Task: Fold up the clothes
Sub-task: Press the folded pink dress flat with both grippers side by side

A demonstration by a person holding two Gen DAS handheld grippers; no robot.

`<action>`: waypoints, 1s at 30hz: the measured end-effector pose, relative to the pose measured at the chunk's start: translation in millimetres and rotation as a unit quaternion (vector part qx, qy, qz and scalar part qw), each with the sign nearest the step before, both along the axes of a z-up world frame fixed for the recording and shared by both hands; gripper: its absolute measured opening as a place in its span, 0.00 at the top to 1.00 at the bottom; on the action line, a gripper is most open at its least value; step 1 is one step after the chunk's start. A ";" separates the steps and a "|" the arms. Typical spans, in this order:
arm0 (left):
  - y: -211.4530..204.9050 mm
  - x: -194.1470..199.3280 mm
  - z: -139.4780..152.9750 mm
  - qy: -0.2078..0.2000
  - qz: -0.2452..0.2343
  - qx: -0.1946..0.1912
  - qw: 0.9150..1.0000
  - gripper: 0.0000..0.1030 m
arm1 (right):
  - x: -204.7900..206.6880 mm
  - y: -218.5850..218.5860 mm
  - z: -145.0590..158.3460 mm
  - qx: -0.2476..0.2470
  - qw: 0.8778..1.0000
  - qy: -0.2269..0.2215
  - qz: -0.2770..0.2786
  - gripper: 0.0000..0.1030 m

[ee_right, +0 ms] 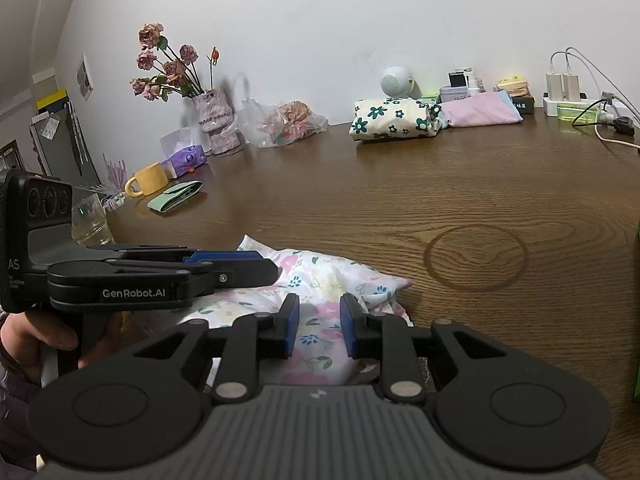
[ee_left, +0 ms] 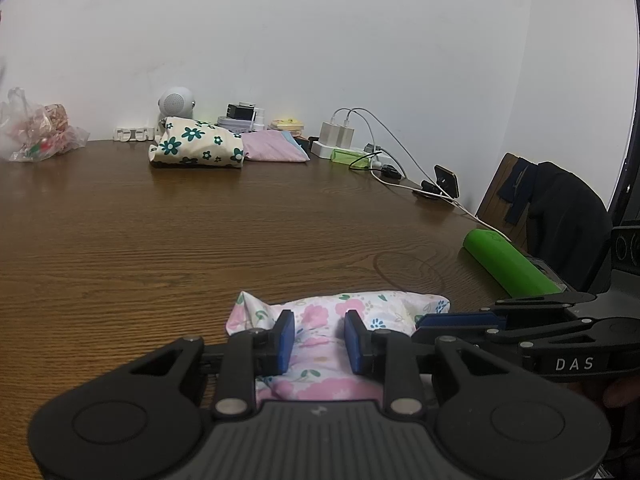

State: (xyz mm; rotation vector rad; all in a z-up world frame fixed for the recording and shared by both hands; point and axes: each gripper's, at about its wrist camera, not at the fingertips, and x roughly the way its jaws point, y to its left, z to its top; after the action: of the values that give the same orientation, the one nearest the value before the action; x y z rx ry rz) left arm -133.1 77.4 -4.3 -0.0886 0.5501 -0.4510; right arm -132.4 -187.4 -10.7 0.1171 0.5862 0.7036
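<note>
Legible markings, both wrist views:

- "DAS", white capitals on the black side of the right tool (ee_left: pixel 460 322), seen from the left wrist camera.
- "GenRobot.AI", white on the black arm of the left tool (ee_right: pixel 224 258), seen from the right wrist camera; "AS" visible on its body, rest cut off.
- Small print below it unreadable.

We see a plain white wall (ee_right: pixel 360 12) behind a broad wooden table (ee_right: pixel 460 184) with dark brown grain and a faint ring stain (ee_right: pixel 476 258). At our far right a wooden chair (ee_left: pixel 500 188) stands beside the table, draped with a dark garment (ee_left: pixel 568 216). Soft, even light fills the room.
</note>
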 end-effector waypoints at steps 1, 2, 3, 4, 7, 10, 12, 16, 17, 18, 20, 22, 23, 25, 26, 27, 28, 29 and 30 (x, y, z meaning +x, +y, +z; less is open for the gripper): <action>0.0 -0.1 -0.2 0.000 0.000 0.000 1.000 0.75 | 0.0 0.0 -0.1 0.000 1.000 0.000 0.000 0.78; 0.0 -0.1 -0.2 0.000 0.000 0.000 1.000 0.75 | 0.0 0.1 -0.2 0.001 1.000 0.000 0.000 0.78; -0.1 -0.1 -0.2 0.000 0.000 0.000 1.000 0.75 | -0.1 0.1 -0.3 0.001 1.000 -0.001 0.000 0.78; -0.2 -0.2 -0.2 0.000 0.000 0.000 1.000 0.75 | -0.2 0.1 -0.5 0.001 1.000 -0.001 0.000 0.78; -0.4 -0.2 -0.1 0.000 0.000 0.000 1.000 0.75 | -0.5 -0.1 -1.0 0.002 1.000 -0.001 0.000 0.78; -1.0 -0.7 -0.2 0.000 0.001 0.000 1.000 0.75 | -0.4 -0.1 -1.1 0.003 1.000 -0.001 -0.001 0.78; -1.0 -0.7 -0.3 0.000 0.001 0.000 1.000 0.75 | -0.6 -0.1 -1.1 0.003 1.000 -0.002 -0.001 0.78; -1.3 -1.0 -0.4 0.000 0.001 0.000 1.000 0.75 | -1.0 -0.2 -1.1 0.002 1.000 -0.002 0.000 0.78; -1.4 -0.9 -0.5 0.000 0.001 0.000 1.000 0.75 | -1.3 -0.1 -1.1 0.002 1.000 -0.002 0.000 0.78; -1.5 -0.9 -0.6 0.000 0.001 0.000 1.000 0.75 | -1.6 -0.1 -1.0 0.001 1.000 -0.003 0.000 0.78; -1.7 -1.1 -0.6 0.000 0.001 0.000 1.000 0.75 | -1.7 0.1 -1.0 0.001 1.000 -0.003 0.000 0.78; -1.6 -1.1 -0.6 0.000 0.002 0.000 1.000 0.75 | -2.3 0.2 -1.1 0.001 1.000 -0.003 0.000 0.78; -1.1 -0.7 -0.5 0.000 0.001 0.000 1.000 0.75 | -2.6 0.3 -1.1 0.001 1.000 -0.003 -0.001 0.78; -0.7 -0.7 -0.8 0.000 0.001 -0.001 1.000 0.75 | -2.6 0.2 -1.1 0.001 1.000 -0.003 -0.001 0.78; -0.7 -0.7 -0.9 0.000 0.001 -0.001 1.000 0.75 | -2.5 0.2 -1.1 0.001 1.000 -0.003 -0.001 0.78; -0.8 -0.9 -0.9 0.000 0.002 -0.001 1.000 0.75 | -2.4 0.1 -1.1 0.001 1.000 -0.003 -0.001 0.78; -0.7 -0.9 -0.9 0.000 0.002 -0.001 1.000 0.75 | -2.3 0.0 -1.0 0.001 1.000 -0.003 0.000 0.78; -0.5 -0.7 -0.9 0.000 0.001 -0.001 1.000 0.75 | -2.2 -0.1 -1.0 0.001 1.000 -0.003 0.000 0.78; -0.3 -0.6 -1.0 0.000 0.001 -0.001 1.000 0.75 | -2.0 -0.2 -1.1 0.001 1.000 -0.003 0.000 0.78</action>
State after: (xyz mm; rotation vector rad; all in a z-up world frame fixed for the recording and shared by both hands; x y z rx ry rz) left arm -133.6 77.1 -5.3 -0.0902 0.5487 -0.4492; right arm -134.4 -187.7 -11.8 0.1177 0.5797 0.7045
